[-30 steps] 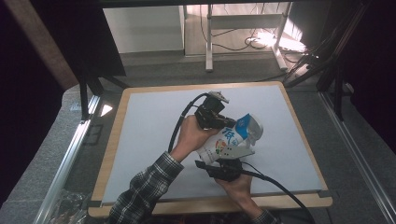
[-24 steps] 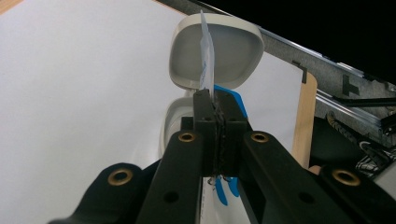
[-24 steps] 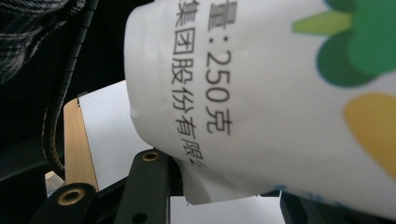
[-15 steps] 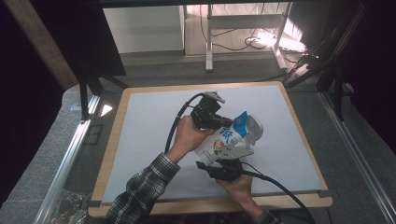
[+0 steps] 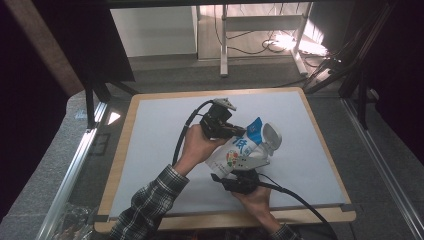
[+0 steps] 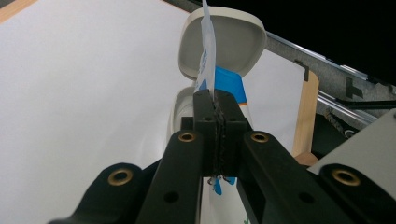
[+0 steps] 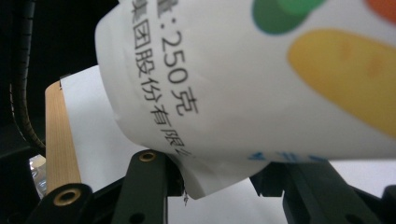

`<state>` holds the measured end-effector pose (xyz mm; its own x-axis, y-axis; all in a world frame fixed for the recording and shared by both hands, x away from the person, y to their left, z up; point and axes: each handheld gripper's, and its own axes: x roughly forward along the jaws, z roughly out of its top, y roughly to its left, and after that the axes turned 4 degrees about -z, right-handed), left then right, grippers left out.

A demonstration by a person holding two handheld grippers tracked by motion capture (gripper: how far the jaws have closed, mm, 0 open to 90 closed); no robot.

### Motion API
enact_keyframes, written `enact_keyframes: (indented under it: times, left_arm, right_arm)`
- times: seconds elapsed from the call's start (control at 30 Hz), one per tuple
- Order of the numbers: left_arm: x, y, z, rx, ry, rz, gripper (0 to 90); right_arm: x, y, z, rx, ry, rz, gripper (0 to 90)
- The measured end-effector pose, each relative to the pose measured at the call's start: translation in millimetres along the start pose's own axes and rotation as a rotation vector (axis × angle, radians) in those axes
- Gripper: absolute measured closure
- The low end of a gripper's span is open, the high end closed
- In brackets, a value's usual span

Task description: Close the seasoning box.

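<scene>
The jaws of the left gripper [image 6: 215, 109] are pressed together on the thin top seam of a soft white pouch [image 5: 240, 152], as we see in the left gripper view. The jaws of the right gripper [image 7: 219, 184] stand partly apart, with the pouch's rounded, crinkled bottom corner between them; we cannot tell whether the pads press it. They have just been opening slightly. The pouch is glossy film with a blue top and coloured spots, held above the table's middle. Behind it lies a smooth, cream, rounded-square container [image 6: 219, 44]. The table [image 5: 160, 125] has a matte white surface with a wooden edge; grey floor surrounds it.
</scene>
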<state>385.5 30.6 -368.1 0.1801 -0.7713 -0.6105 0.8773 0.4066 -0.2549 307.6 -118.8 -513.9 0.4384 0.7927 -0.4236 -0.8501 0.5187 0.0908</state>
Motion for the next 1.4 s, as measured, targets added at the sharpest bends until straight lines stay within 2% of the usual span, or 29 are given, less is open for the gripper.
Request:
enact_keyframes:
  times: [0.33,0.83,1.3,1.4]
  left_arm:
    - [-13.2,3.5,-7.7,-0.006,-0.006,0.012,88.7]
    - [-33.7,9.4,-24.1,-0.032,-0.032,-0.016,88.9]
    - [-49.5,9.8,-37.5,-0.036,-0.026,-0.003,88.4]
    - [-53.4,9.8,-40.2,-0.042,-0.039,0.000,88.6]
  right_arm:
    - [2.2,-5.4,-5.0,-0.003,0.026,-0.018,62.5]
    - [6.7,-11.4,-10.8,0.017,0.051,-0.040,62.4]
    - [9.3,-18.4,-14.6,0.018,0.070,-0.059,62.4]
    - [8.8,-20.6,-14.8,0.033,0.075,-0.061,62.2]
